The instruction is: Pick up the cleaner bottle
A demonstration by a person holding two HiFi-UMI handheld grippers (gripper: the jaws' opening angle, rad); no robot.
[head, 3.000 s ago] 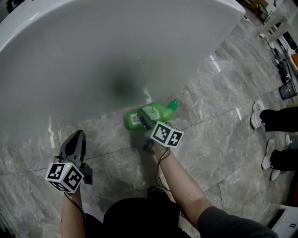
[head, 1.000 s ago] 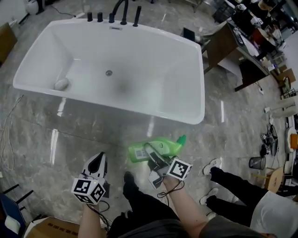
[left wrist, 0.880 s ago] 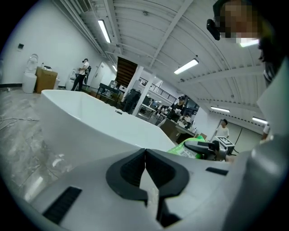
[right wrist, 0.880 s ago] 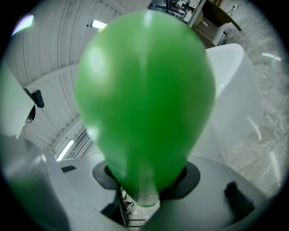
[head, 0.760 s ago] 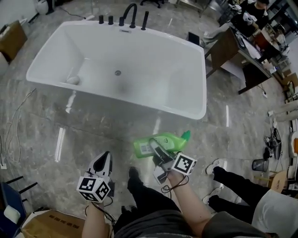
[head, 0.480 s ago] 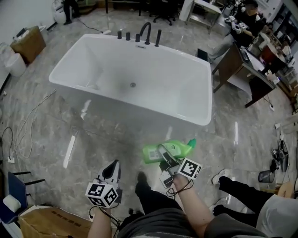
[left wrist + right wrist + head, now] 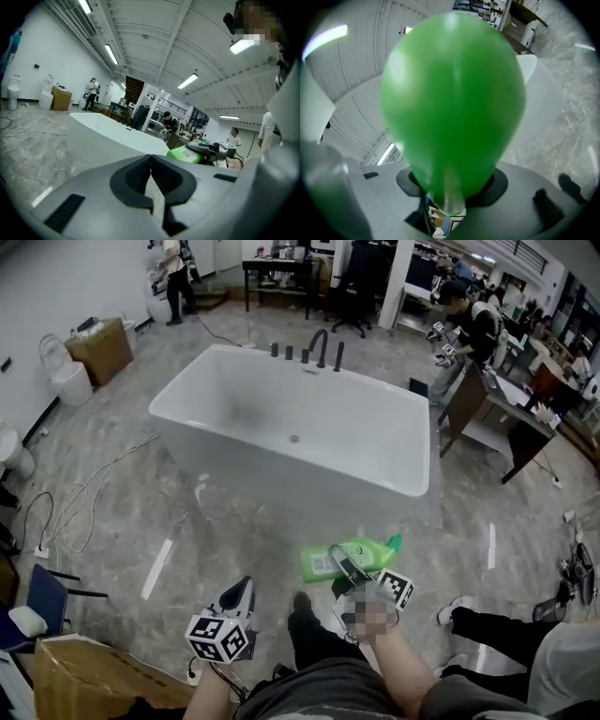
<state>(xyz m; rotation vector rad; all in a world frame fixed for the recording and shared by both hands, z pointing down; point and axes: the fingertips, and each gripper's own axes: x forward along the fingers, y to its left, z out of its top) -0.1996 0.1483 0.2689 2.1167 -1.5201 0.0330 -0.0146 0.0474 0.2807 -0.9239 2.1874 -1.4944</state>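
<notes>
The green cleaner bottle (image 7: 351, 559) lies sideways in the air above the grey floor, cap toward the right. My right gripper (image 7: 345, 565) is shut on its body, with the marker cube just behind. In the right gripper view the bottle (image 7: 451, 103) fills most of the picture, clamped between the jaws of the right gripper (image 7: 449, 191). My left gripper (image 7: 244, 587) hangs to the bottle's left, apart from it, holding nothing. In the left gripper view the black pads of that gripper (image 7: 151, 174) meet, and the bottle (image 7: 186, 153) shows beyond them.
A white bathtub (image 7: 211, 432) with black taps (image 7: 319, 347) stands ahead. Cables (image 7: 89, 498) trail over the floor at left. A cardboard box (image 7: 77, 681) and a blue chair (image 7: 39, 596) sit lower left. A person's legs (image 7: 492, 620) are at right, with desks and people behind the tub.
The bottle, on the floor by the tub three seconds ago, now hangs in my right gripper. Both grippers have risen and drawn back from the tub, which looks smaller and farther.
</notes>
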